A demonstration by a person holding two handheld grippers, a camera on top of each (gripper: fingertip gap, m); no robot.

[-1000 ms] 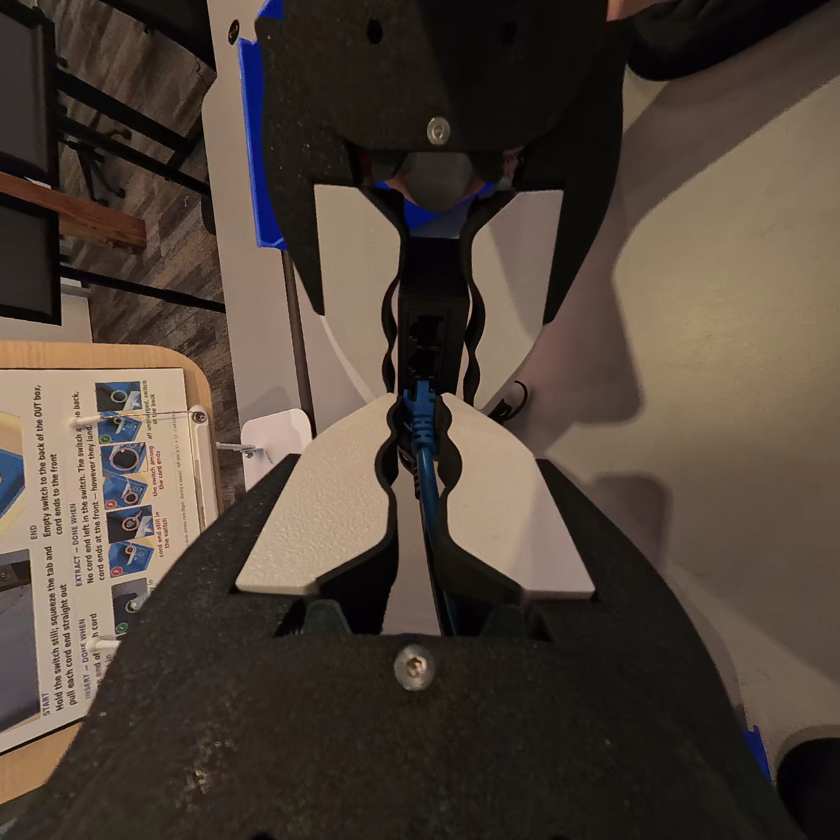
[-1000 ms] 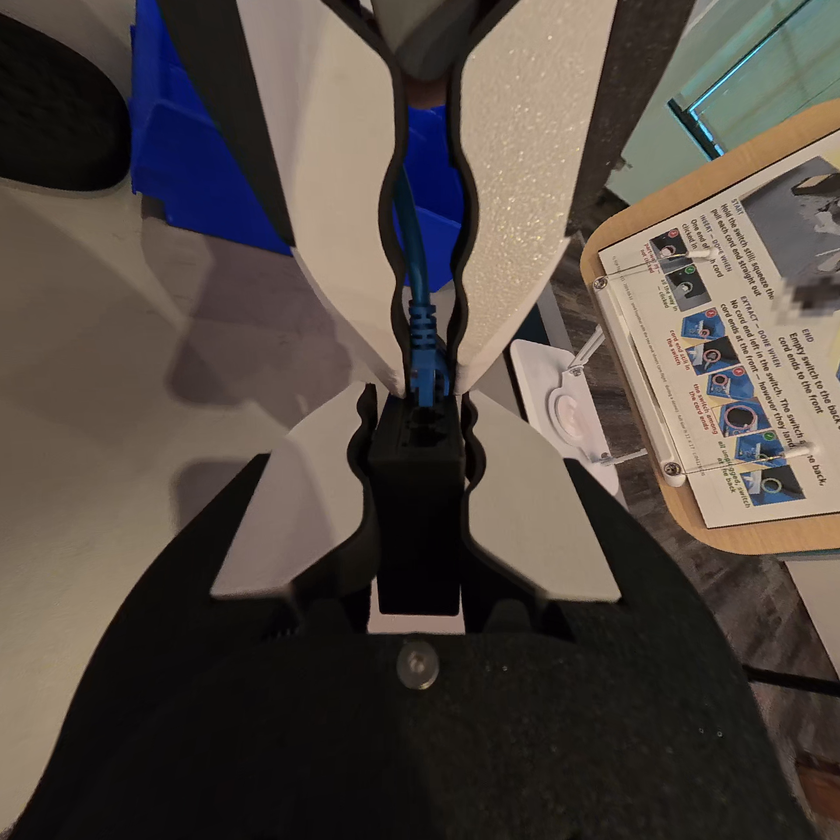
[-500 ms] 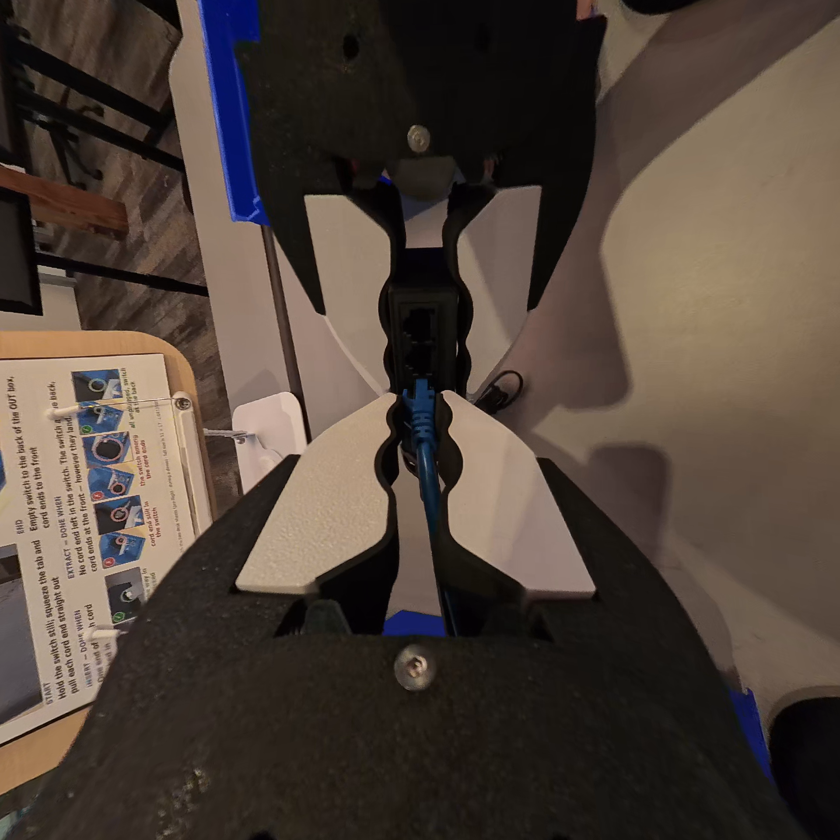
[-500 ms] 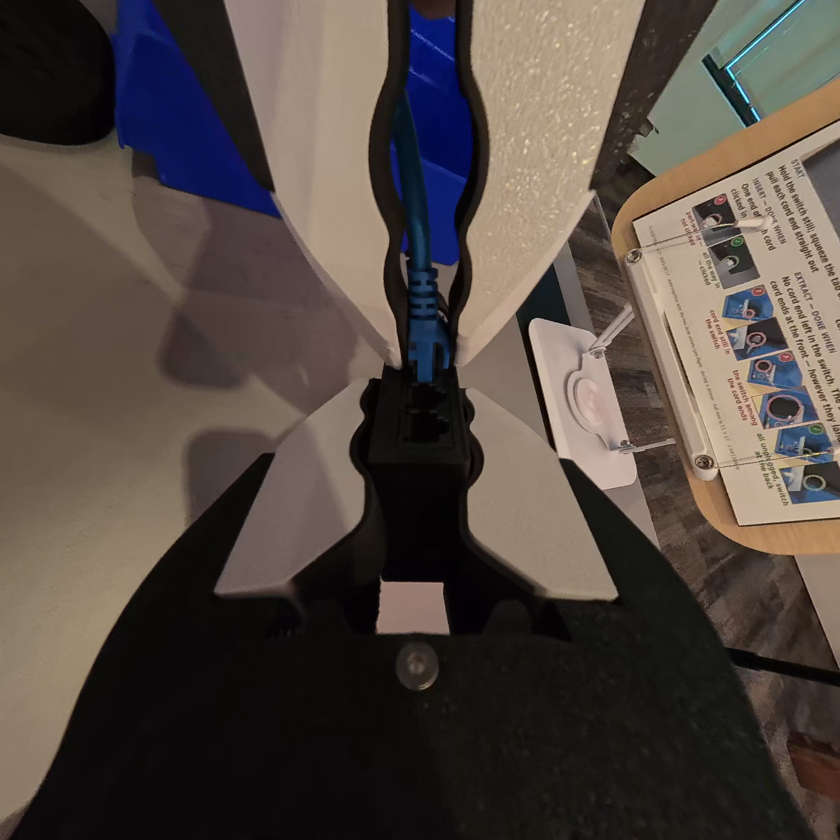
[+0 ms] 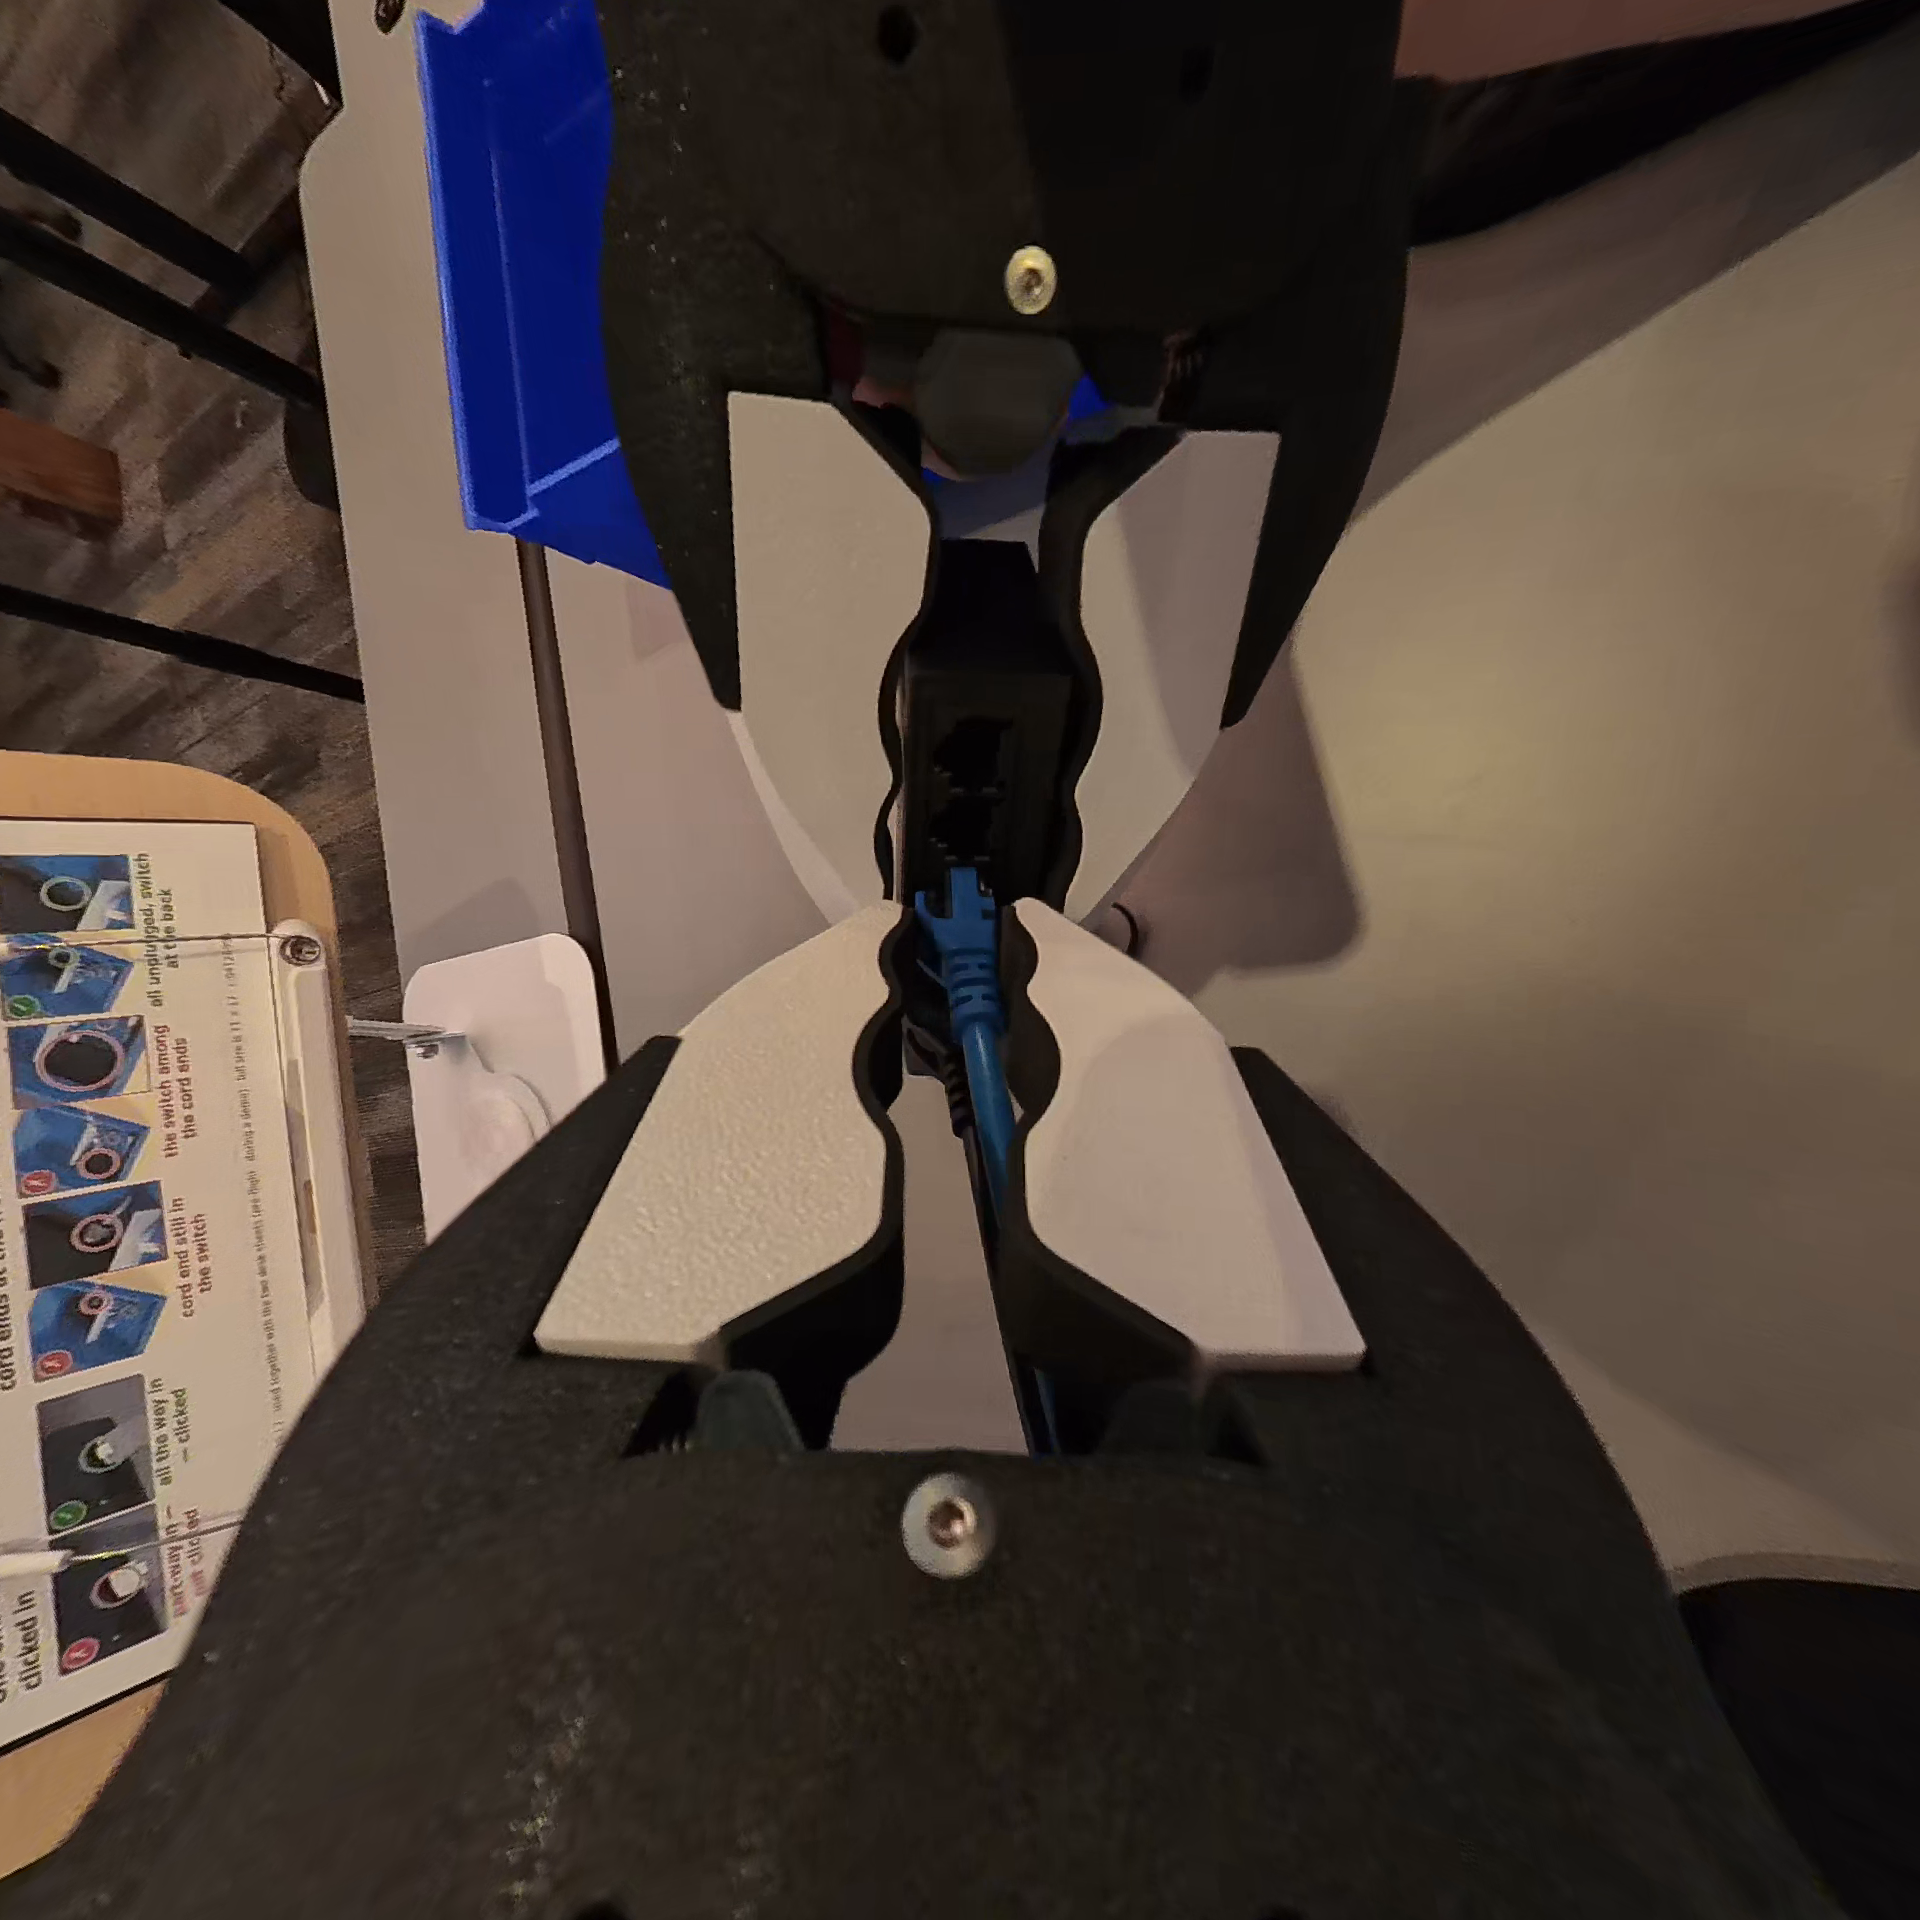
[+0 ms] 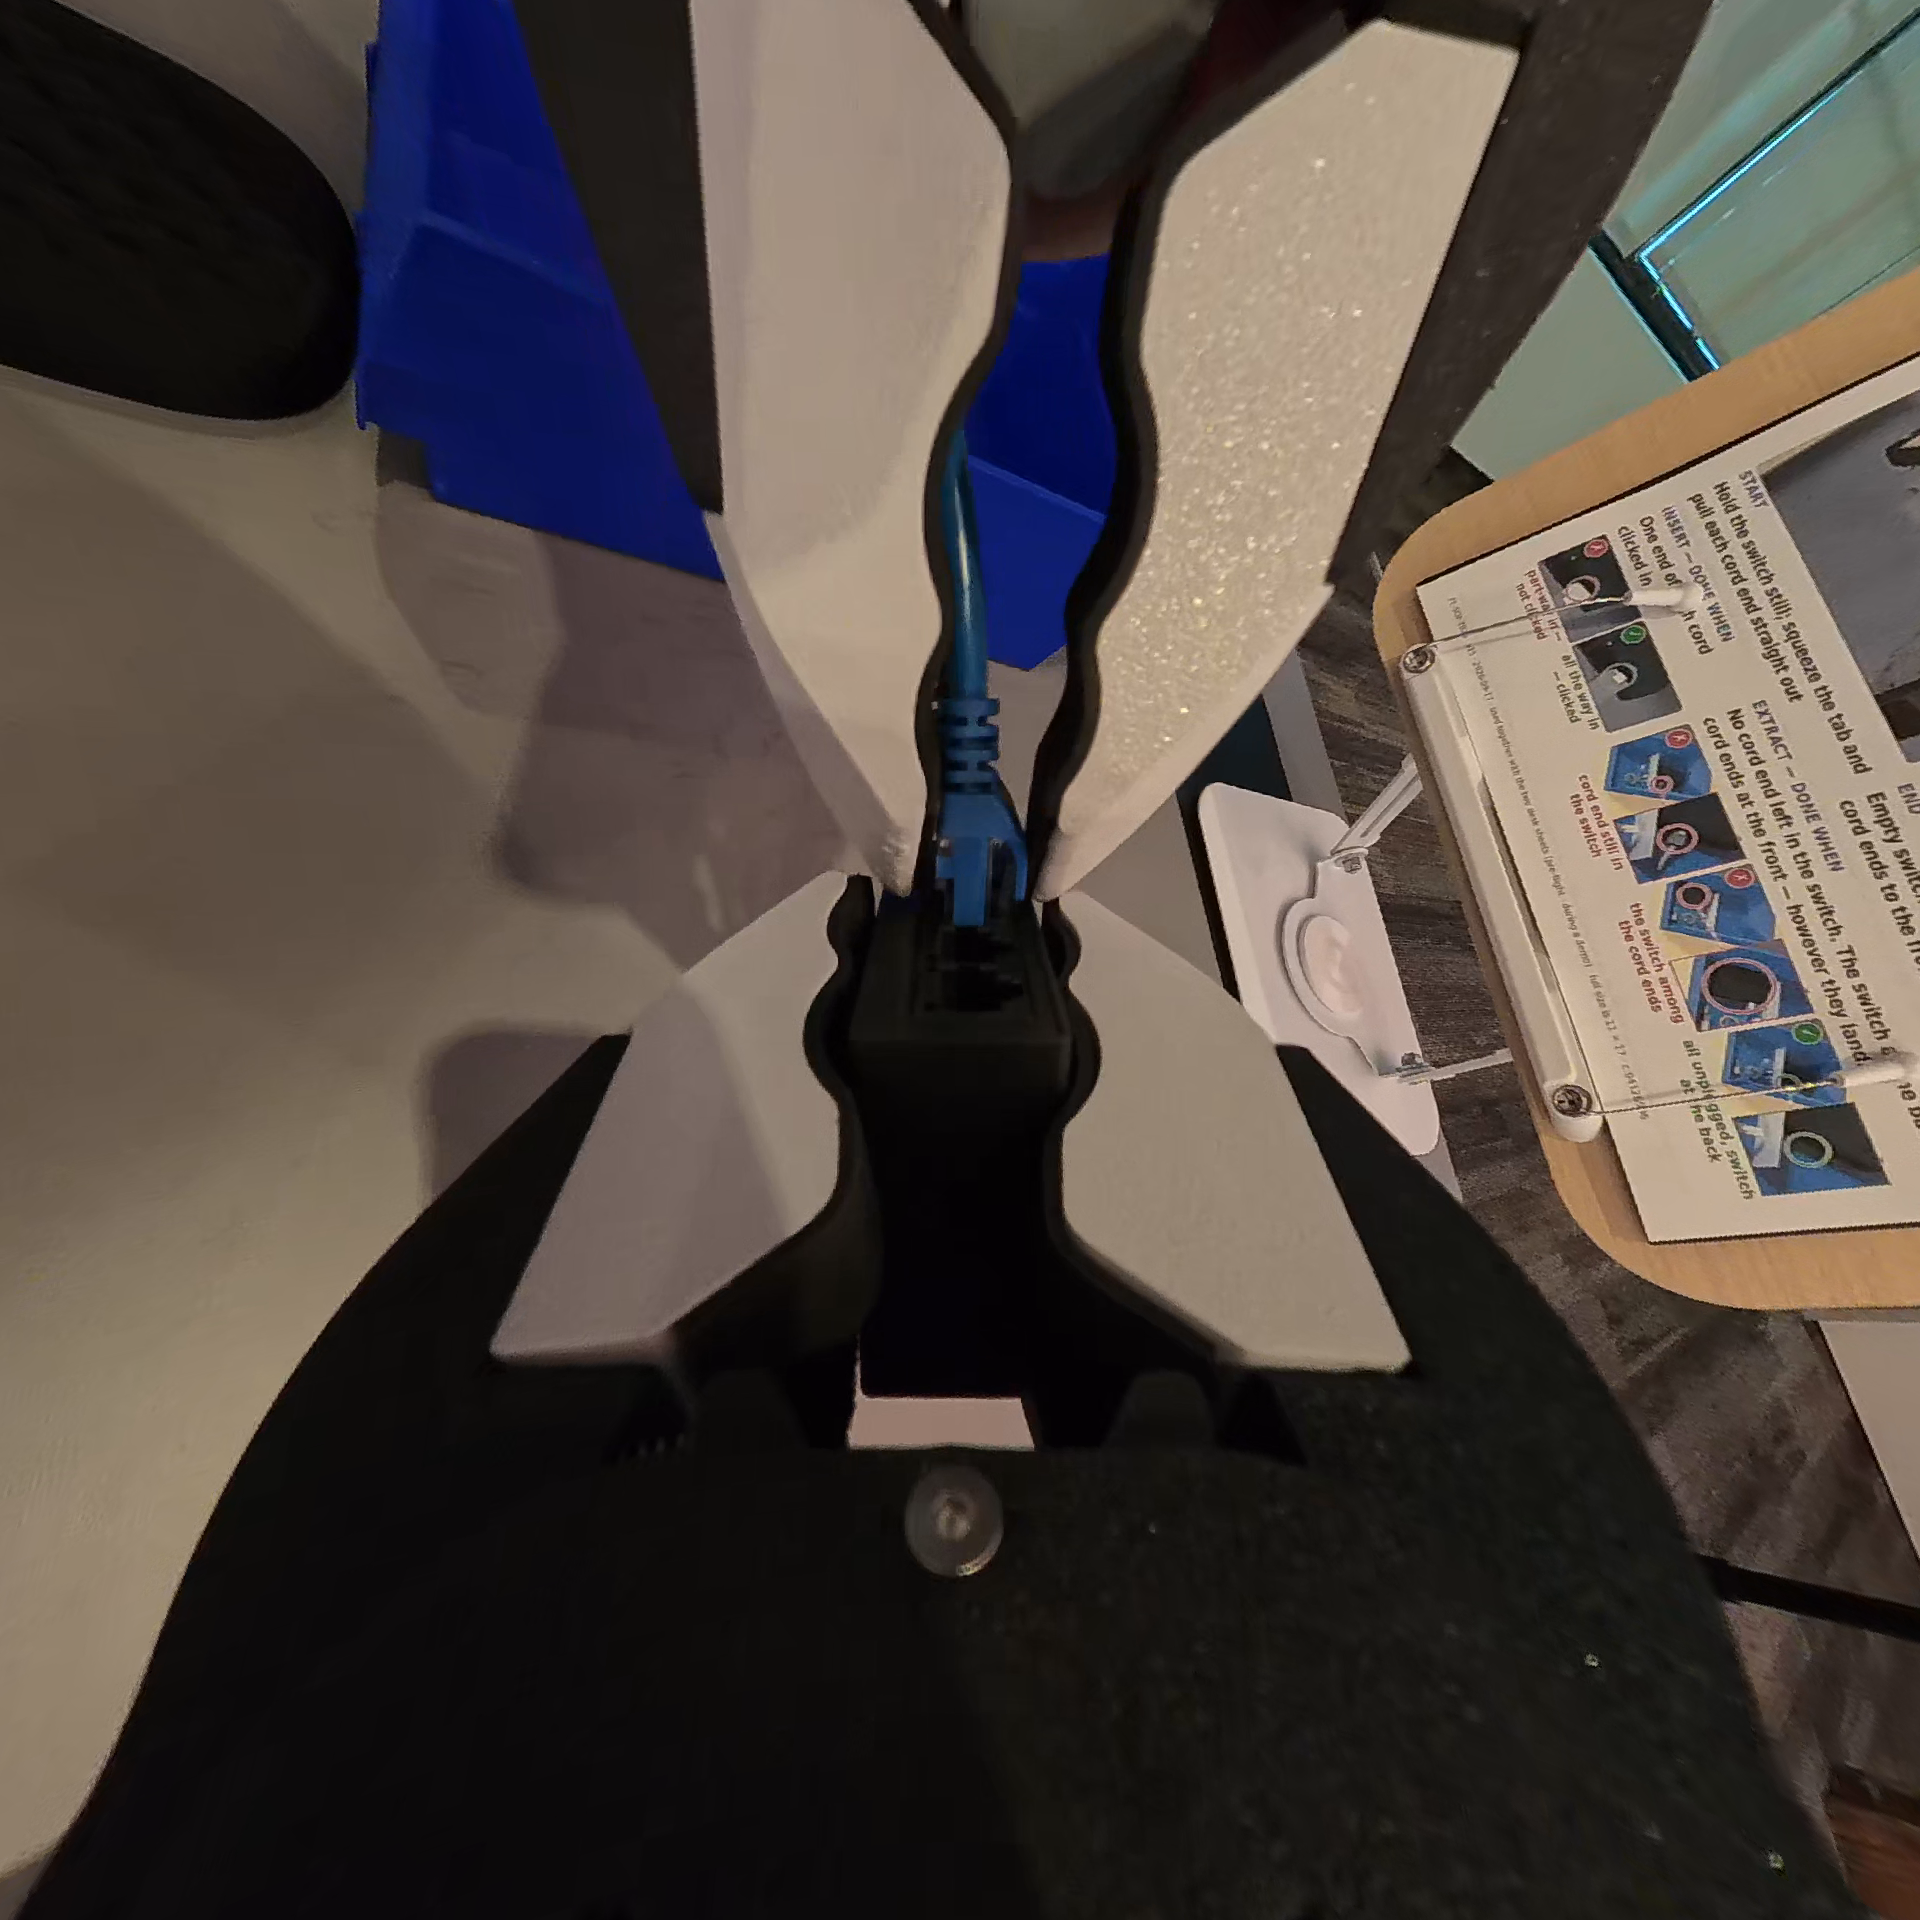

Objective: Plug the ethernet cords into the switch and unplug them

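Each camera sits on its own gripper, very close, facing the other; both see the black switch.

The matt black plastic switch box sits between the right tool's grainy white finger plates with black rubbery edges, and the blue ethernet cord has a smooth ribbed plastic boot. Both tool bodies look rough black, each with a shiny metal screw. Beside them lie a smooth matt pale counter, a glossy blue plastic bin and a printed paper sheet on light wood.
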